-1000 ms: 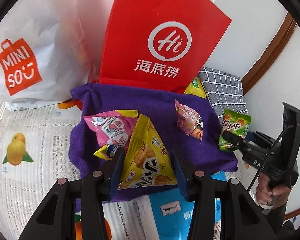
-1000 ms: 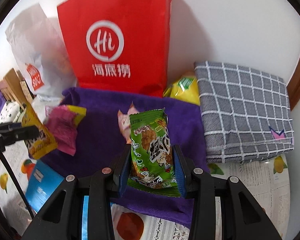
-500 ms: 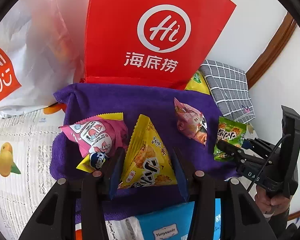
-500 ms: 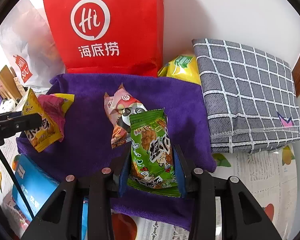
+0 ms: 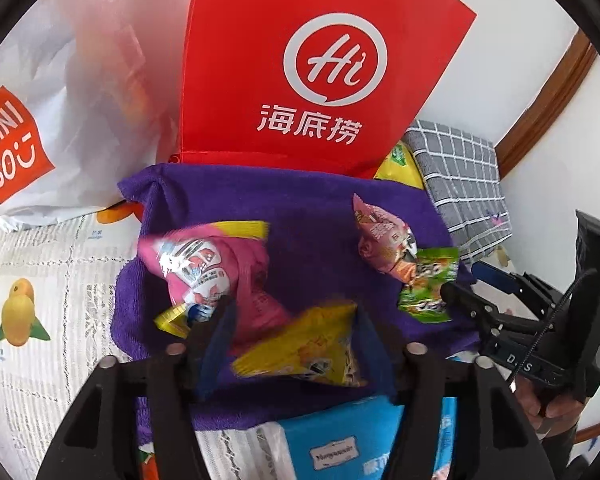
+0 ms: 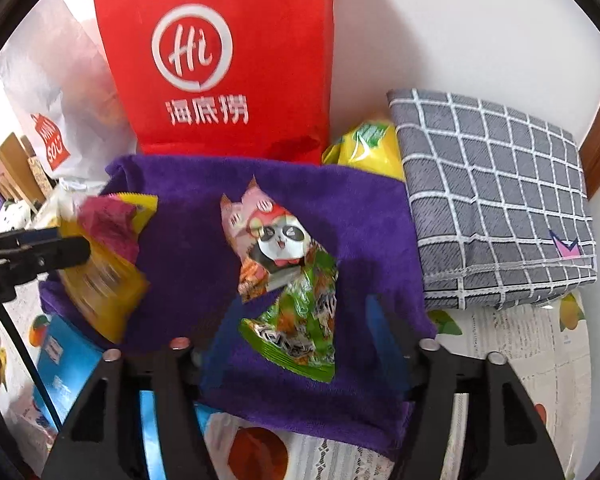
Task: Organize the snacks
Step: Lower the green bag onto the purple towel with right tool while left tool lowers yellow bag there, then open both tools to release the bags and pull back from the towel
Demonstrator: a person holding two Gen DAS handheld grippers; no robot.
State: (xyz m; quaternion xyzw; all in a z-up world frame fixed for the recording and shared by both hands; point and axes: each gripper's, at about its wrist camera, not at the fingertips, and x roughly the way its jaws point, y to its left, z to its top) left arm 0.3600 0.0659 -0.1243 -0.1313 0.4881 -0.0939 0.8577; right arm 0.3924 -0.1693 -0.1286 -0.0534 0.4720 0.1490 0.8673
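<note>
A purple towel (image 5: 300,216) (image 6: 180,216) lies in front of a red bag. My left gripper (image 5: 296,332) is open; a yellow snack packet (image 5: 312,356) (image 6: 104,280) lies loose and blurred between its fingers, next to a pink packet (image 5: 204,264) (image 6: 108,220). My right gripper (image 6: 300,332) is open; a green snack packet (image 6: 304,328) (image 5: 428,288) lies loose between its fingers, its top against a pink panda packet (image 6: 272,240) (image 5: 380,236) on the towel.
A red Haidilao paper bag (image 5: 308,72) (image 6: 228,60) and a white Miniso bag (image 5: 40,112) stand behind the towel. A grey checked cloth (image 6: 492,200) lies at the right, a yellow bag (image 6: 364,148) beside it. A blue pack (image 5: 340,440) lies at the front.
Both grippers have opened. The yellow packet has dropped from my left gripper and the green packet from my right gripper onto the purple towel.
</note>
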